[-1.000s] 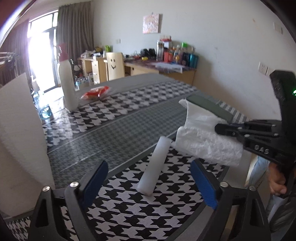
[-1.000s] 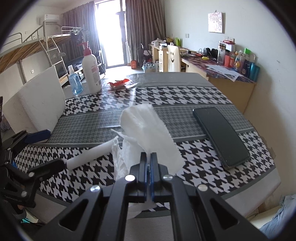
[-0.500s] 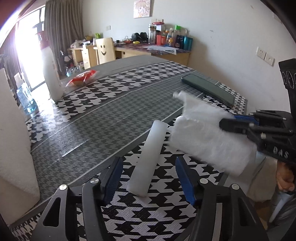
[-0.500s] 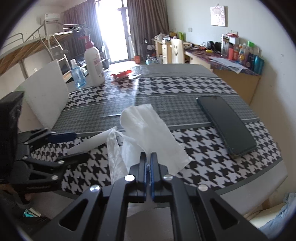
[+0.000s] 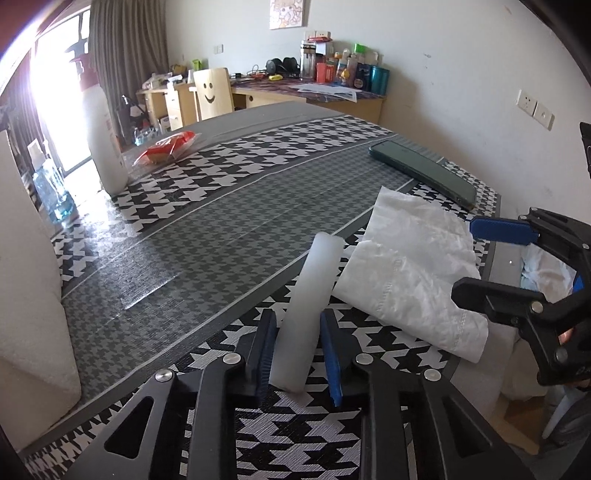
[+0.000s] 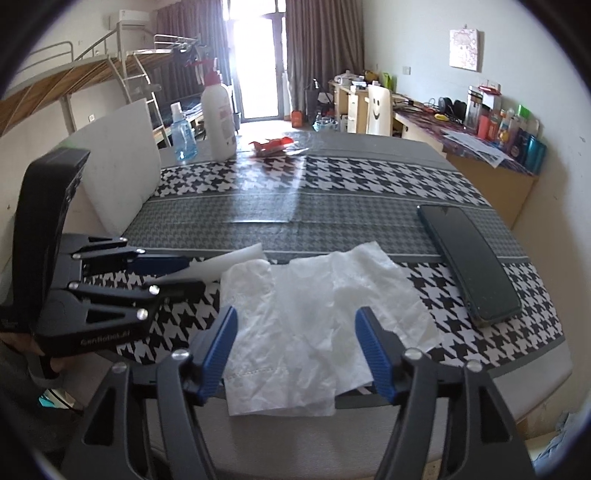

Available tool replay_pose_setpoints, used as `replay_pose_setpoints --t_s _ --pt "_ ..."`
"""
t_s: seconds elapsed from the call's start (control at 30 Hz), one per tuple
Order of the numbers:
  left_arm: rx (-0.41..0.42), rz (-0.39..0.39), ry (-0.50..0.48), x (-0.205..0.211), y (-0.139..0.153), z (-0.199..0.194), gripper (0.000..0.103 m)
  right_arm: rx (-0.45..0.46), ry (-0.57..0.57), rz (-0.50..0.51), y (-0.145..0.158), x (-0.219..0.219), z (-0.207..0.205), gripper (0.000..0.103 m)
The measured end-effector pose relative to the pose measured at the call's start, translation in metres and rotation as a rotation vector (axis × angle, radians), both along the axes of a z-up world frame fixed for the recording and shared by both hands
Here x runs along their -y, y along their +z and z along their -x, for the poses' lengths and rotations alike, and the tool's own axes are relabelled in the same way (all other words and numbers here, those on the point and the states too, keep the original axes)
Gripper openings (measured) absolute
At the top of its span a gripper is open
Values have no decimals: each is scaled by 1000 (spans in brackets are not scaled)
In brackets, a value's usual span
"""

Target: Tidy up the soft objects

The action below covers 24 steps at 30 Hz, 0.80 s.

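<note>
My right claw (image 6: 297, 349) has just let go and stands released over the tissue (image 6: 321, 314), now flat at the tabletop's (image 6: 369, 199) 6 o'clock edge, while my left claw (image 5: 297, 354) has narrowed around the foam roll (image 5: 308, 314) beside it, not visibly pinching yet.

A bright glass door (image 6: 258, 70) stands at the far end of the room, and strong daylight comes through it. Brown curtains (image 6: 321, 55) hang on both sides of the door. To the right of the door, a wooden desk (image 6: 484, 162) runs along the white wall (image 6: 417, 33). Left of the door is a metal loft bed (image 6: 110, 70).
</note>
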State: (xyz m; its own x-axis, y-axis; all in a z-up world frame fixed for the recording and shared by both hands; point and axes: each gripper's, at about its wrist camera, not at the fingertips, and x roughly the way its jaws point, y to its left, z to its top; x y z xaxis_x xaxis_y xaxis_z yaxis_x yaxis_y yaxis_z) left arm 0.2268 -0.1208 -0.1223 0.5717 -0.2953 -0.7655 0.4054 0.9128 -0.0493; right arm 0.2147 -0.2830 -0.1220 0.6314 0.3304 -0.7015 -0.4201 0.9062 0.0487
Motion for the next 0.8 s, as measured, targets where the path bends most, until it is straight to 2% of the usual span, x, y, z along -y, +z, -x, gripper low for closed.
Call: replay_pose_setpoints --t_s 0.07,0.23,0.7,0.8 --pt "1 5 -1 -1 0 0 23 13 7 11 1 -2 2 80" --pt "31 25 12 -8 7 4 20 21 11 36 1 -3 -3 84" --pt "92 65 30 -22 28 23 20 -67 45 131 -27 -4 -25 84" --pt "97 69 28 -22 30 25 20 -80 51 123 -29 -3 -27 84"
